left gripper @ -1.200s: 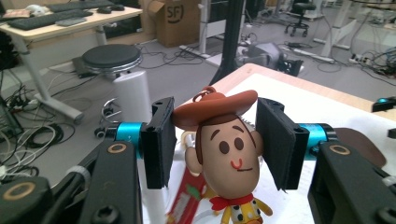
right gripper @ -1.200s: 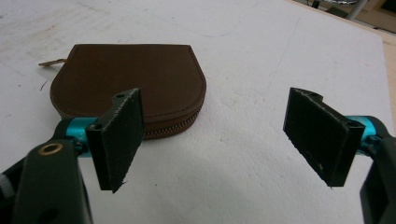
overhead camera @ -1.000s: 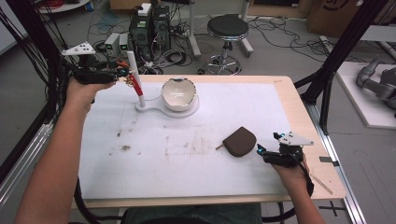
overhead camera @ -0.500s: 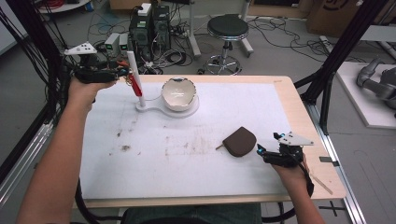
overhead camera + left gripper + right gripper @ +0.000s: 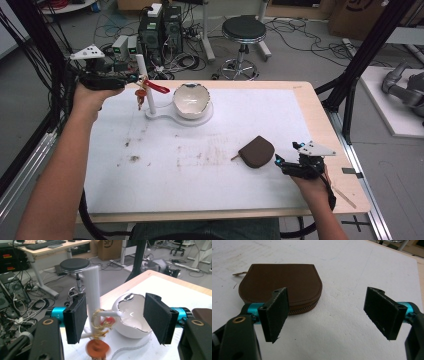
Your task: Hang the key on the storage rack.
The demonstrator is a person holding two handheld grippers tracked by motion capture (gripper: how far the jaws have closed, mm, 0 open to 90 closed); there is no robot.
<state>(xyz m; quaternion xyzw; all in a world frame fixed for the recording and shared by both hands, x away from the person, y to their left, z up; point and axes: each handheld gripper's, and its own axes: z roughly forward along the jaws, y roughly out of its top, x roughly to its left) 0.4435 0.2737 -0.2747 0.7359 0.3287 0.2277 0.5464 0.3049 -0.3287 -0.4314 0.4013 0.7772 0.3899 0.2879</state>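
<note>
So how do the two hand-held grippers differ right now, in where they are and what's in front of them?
The left hand-held gripper is raised at the table's far left edge, while the right hand-held gripper sits low near the near right. The left one has a white post and a hanging trinket between its jaws; the right one faces a brown zip pouch just ahead. Both are open and hold nothing.

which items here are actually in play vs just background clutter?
In play, likely:
- left gripper, open at the white stand
- keychain hanging on the stand's peg
- right gripper, open beside the brown pouch
- white bowl on the stand's base

Lying about:
- stool
- computer towers
- floor cables
</note>
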